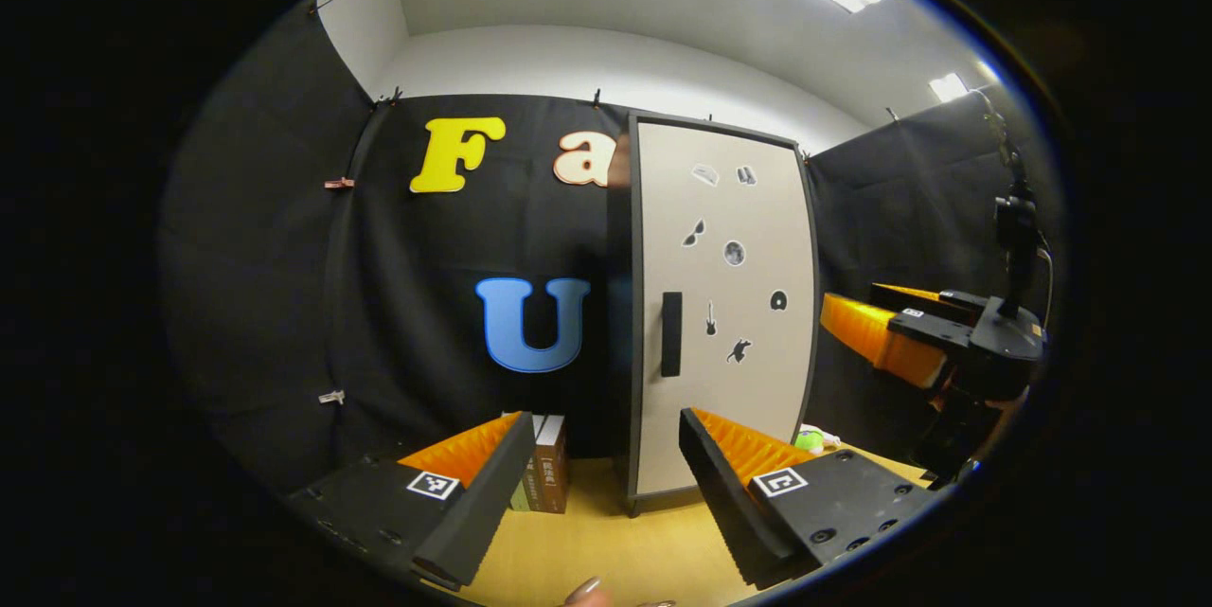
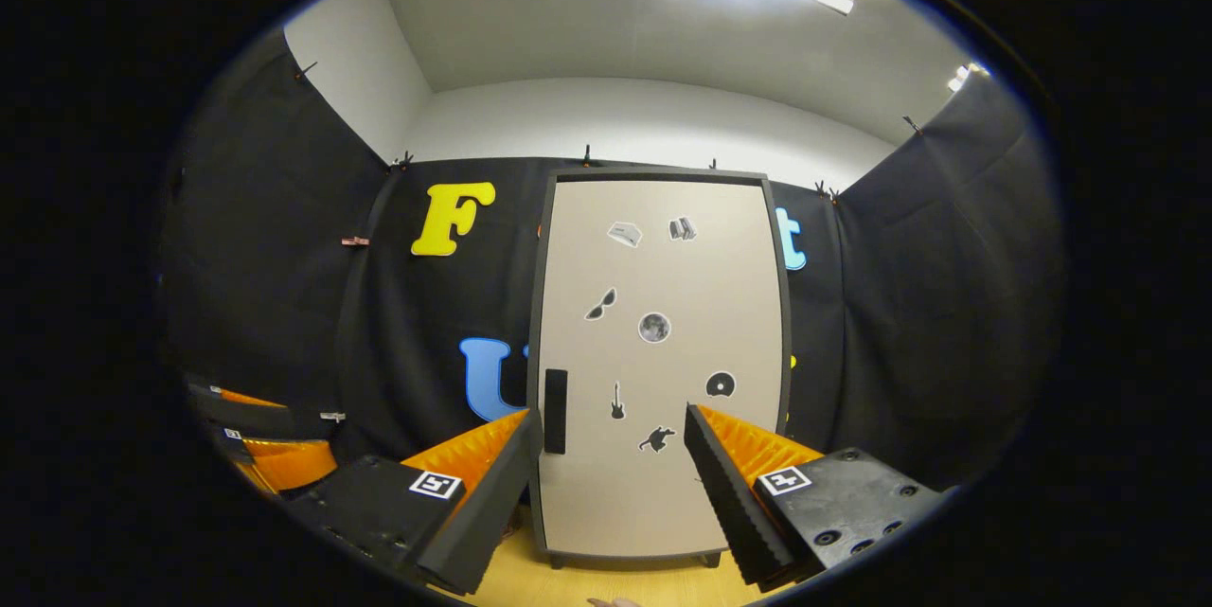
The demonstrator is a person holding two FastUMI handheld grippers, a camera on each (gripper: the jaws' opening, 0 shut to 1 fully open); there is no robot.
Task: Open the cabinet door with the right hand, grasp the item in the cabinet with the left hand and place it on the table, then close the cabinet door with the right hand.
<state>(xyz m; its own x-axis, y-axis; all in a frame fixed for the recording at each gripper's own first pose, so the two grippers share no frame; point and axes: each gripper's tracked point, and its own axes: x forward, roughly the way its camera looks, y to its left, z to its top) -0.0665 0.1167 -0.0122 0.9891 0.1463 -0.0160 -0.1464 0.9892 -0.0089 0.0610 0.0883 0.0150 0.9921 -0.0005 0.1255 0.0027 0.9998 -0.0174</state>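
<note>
While the cabinet (image 2: 658,361) stands on the table (image 1: 606,541) with its door (image 2: 663,304) shut flat, the task sits at its first step, opening not yet begun. Handle (image 2: 556,411): dark vertical bar, low on the door's left edge as both views show it. Right gripper (image 2: 614,470): fingers spread wide, holding nothing, facing the door squarely, short of contact; handle just beside the left finger's tip in the right gripper view. Left gripper (image 1: 601,474): fingers likewise apart and empty, held back from the cabinet, looking at it from its left side. Item to fetch: behind the shut door, hidden, kind unknown. Other goods: books (image 1: 544,474) upright on the table left of the cabinet; small green object (image 1: 810,441) to its right. Next move, as judged: right gripper shifts left to bracket the handle, closes on it, swings the door outward; left gripper waits clear of the swing.
</note>
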